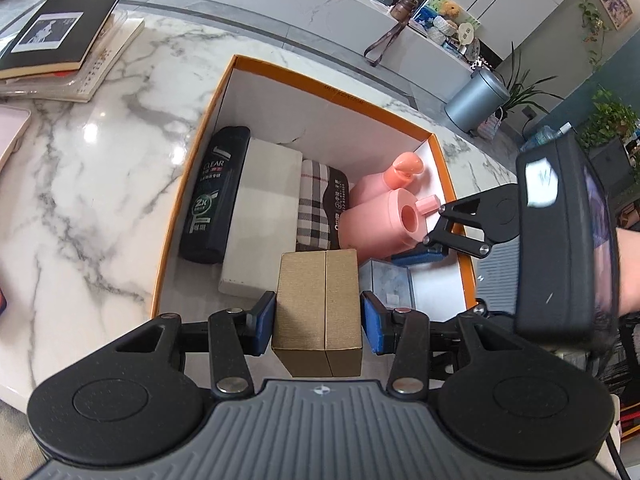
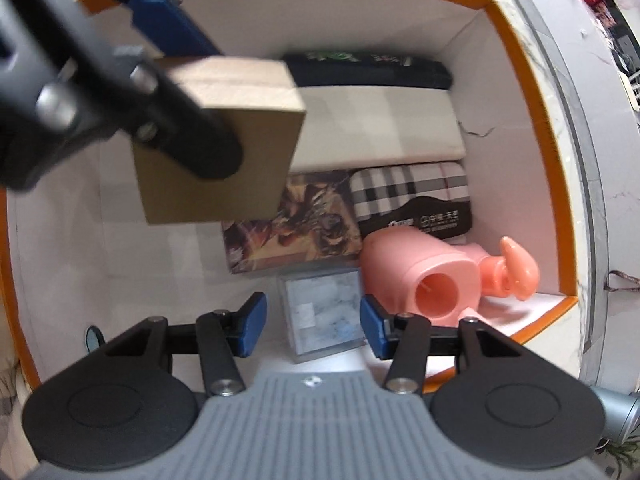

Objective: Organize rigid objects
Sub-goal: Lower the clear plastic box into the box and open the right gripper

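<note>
An orange-rimmed white box stands on the marble table. My left gripper is shut on a tan cardboard box, which hangs over the near end of the big box. My right gripper points down into the big box. It holds a small marbled grey cube between its blue pads, low over the floor. In the left wrist view the right gripper reaches in from the right beside the cube. In the right wrist view the tan box hangs blurred at the upper left.
Inside lie a black shampoo bottle, a long white box, a plaid pouch, two pink bottles and a printed card box. Books are stacked at the table's back left. A grey bin stands beyond.
</note>
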Action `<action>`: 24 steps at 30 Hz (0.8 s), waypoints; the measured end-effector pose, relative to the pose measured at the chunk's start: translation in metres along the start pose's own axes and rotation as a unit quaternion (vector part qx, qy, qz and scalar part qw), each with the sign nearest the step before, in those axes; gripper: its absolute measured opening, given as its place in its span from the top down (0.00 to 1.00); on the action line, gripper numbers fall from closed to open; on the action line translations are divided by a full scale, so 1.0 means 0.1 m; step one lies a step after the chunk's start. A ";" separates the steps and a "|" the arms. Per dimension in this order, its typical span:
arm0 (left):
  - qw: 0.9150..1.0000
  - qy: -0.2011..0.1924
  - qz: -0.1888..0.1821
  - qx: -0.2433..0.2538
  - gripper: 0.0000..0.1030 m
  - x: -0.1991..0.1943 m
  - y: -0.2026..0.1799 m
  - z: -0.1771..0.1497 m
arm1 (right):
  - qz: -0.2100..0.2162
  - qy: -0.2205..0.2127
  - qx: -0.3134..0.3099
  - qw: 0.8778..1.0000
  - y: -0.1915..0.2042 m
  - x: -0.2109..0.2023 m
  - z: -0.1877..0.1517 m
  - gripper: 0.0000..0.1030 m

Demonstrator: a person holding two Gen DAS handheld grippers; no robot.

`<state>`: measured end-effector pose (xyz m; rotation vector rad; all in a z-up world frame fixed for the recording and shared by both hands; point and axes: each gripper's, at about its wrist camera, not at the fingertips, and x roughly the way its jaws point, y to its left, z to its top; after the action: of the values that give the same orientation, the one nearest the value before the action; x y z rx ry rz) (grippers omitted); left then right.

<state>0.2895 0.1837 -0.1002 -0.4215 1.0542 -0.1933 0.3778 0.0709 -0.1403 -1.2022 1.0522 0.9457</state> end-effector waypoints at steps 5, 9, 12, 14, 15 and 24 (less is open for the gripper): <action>1.000 0.007 -0.004 0.008 0.50 -0.01 -0.05 -0.05 | -0.064 -0.021 -0.037 0.997 0.13 0.00 -0.04 0.62; 1.000 0.013 -0.001 -0.004 0.51 -0.01 -0.08 -0.07 | -0.052 -0.049 -0.002 0.997 0.09 -0.15 -0.11 0.62; 1.000 0.017 -0.014 -0.012 0.50 0.01 -0.16 -0.10 | -0.063 -0.098 0.071 0.991 0.00 -0.40 -0.23 0.60; 1.000 0.022 -0.020 -0.002 0.51 0.04 -0.25 -0.13 | -0.102 -0.137 0.139 0.975 -0.05 -0.59 -0.35 0.59; 0.999 0.026 -0.019 0.002 0.50 0.07 -0.30 -0.14 | -0.122 -0.154 0.177 0.964 -0.07 -0.67 -0.43 0.57; 0.999 0.041 -0.021 -0.019 0.50 0.37 -0.50 -0.17 | -0.163 -0.255 0.470 0.830 0.02 -0.99 -1.27 0.53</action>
<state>0.2951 0.1214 -0.1162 -0.4738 1.1319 -0.2291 0.3350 -0.0562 -0.0515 -0.2438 0.6794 0.3277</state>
